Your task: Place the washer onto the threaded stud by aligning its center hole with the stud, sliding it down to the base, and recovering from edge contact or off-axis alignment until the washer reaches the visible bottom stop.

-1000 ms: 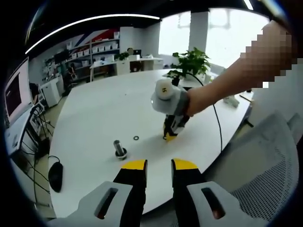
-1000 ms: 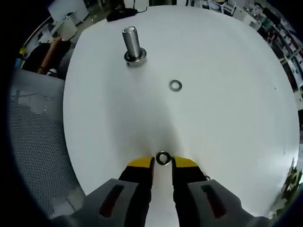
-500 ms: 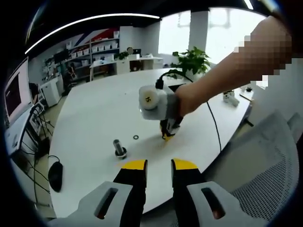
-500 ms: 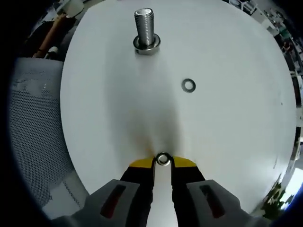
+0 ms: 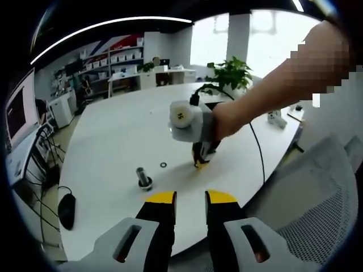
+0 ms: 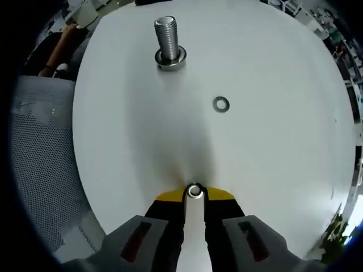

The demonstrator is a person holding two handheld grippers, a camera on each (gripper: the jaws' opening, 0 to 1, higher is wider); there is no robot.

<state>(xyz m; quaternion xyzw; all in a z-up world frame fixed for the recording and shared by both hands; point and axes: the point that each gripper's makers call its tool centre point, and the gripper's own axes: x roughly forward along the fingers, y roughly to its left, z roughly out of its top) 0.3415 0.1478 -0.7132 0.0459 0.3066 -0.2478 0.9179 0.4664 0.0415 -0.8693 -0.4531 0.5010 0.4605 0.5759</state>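
Note:
The threaded stud stands upright on its round base on the white table, far ahead of my right gripper. That gripper's yellow-tipped jaws are shut on a small steel washer held low at the table surface. A second washer lies flat between it and the stud. In the left gripper view, the stud and the loose washer sit left of the right gripper, which a hand holds tip-down on the table. My left gripper hovers open near the table edge with nothing in it.
A grey mesh chair stands beside the table edge, seen also as a chair back. A black mouse and cables lie at the left edge. A potted plant and a black cable are at the far side.
The right gripper's jaws have closed in on the washer, and the gripper has tipped and moved slightly toward the stud. The left gripper has stayed still.

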